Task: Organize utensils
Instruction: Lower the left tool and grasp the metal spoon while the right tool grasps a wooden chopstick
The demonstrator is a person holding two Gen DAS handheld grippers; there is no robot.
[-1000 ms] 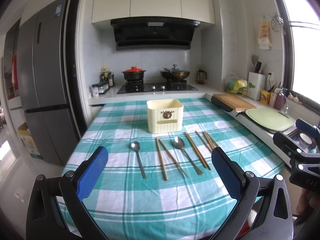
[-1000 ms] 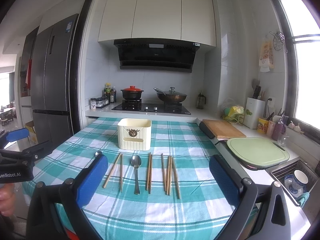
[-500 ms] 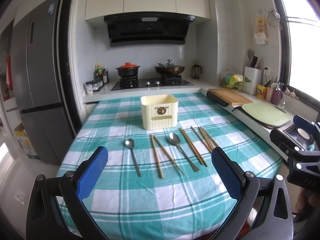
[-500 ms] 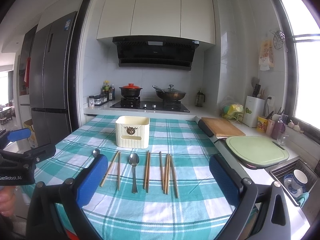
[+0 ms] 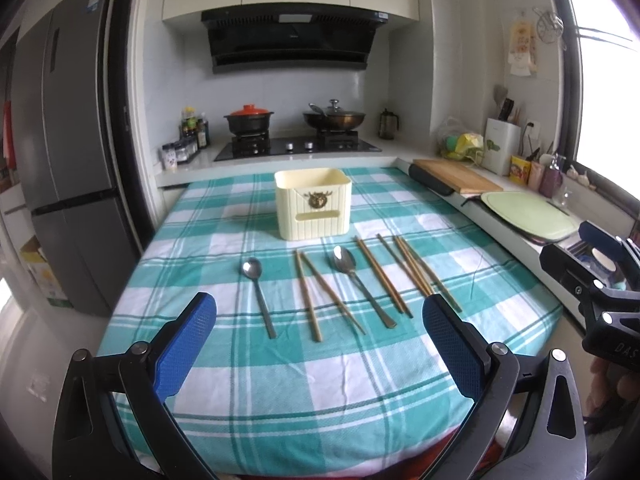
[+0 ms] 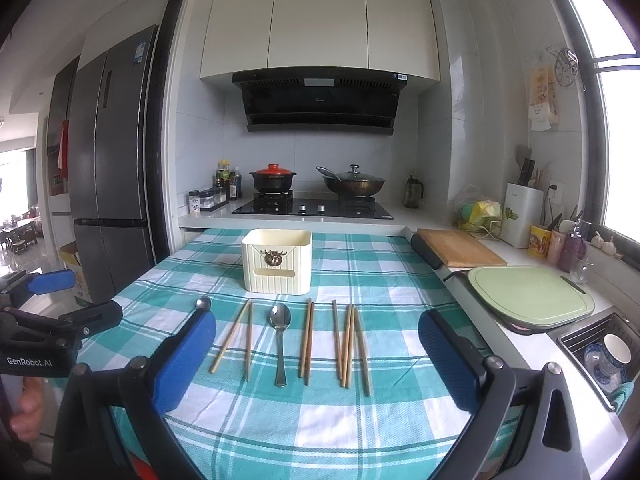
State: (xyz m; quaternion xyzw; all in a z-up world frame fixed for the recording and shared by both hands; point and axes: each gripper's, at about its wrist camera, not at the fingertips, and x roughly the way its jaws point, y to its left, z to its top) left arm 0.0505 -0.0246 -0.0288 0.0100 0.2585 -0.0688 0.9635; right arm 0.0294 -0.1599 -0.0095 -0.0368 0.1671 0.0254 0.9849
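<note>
Left gripper (image 5: 320, 320) held above the near edge of the table, blue pads spread wide, nothing between them. Right gripper (image 6: 316, 344) likewise wide open and empty, raised over the near side of the checked tablecloth (image 6: 360, 432).

Cream utensil box (image 5: 313, 203) upright at the far middle of the cloth, open at the top, brown emblem on its near face. Utensils laid in a loose row just in front of it, handles toward the near edge. From the left in the left wrist view: small spoon (image 5: 256, 288) lying apart; pair of chopsticks (image 5: 316, 294) touching at the far tips and splaying apart nearer; larger spoon (image 5: 356, 280); second pair of chopsticks (image 5: 382, 278) close together; third bundle of chopsticks (image 5: 418, 270) at the right end, overlapping. Small spoon mostly hidden behind the left pad in the right wrist view, only its bowl showing.

Beyond the table: hob with red-lidded pot (image 6: 273, 178) and lidded wok (image 6: 354, 185). Wooden cutting board (image 6: 456, 252) and green board (image 6: 528, 296) on the right counter. Grey fridge (image 5: 64, 140) at far left.
</note>
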